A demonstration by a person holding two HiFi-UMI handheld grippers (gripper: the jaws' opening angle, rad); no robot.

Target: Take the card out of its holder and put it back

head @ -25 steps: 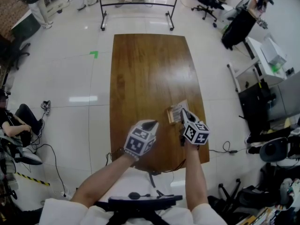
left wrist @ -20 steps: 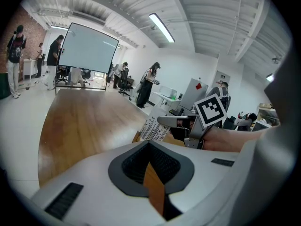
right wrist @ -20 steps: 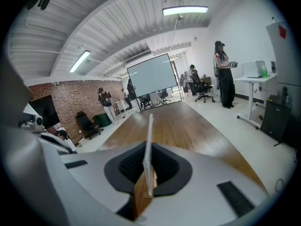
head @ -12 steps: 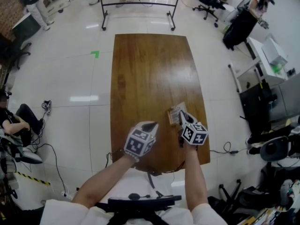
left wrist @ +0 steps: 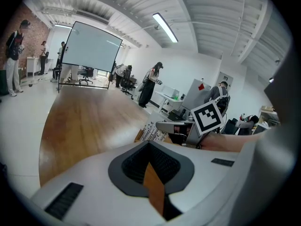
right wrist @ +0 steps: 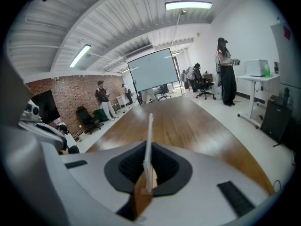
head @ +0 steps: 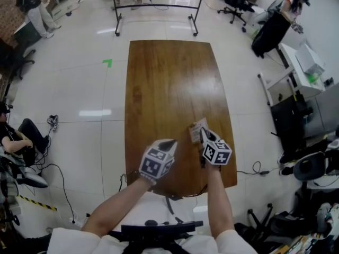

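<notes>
On the glossy white floor (head: 79, 89), a long wooden table (head: 169, 78) fronts a whiteboard frame (head: 153, 4). At its near right, the right gripper (head: 203, 135) pinches the card (head: 197, 127). The left gripper (head: 168, 141) is closed and empty.

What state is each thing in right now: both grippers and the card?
left gripper: shut, nothing between its jaws.
right gripper: shut on the card.
card: clamped edge-on in the right gripper, near the table's right edge; whether it touches the wood I cannot tell.
</notes>
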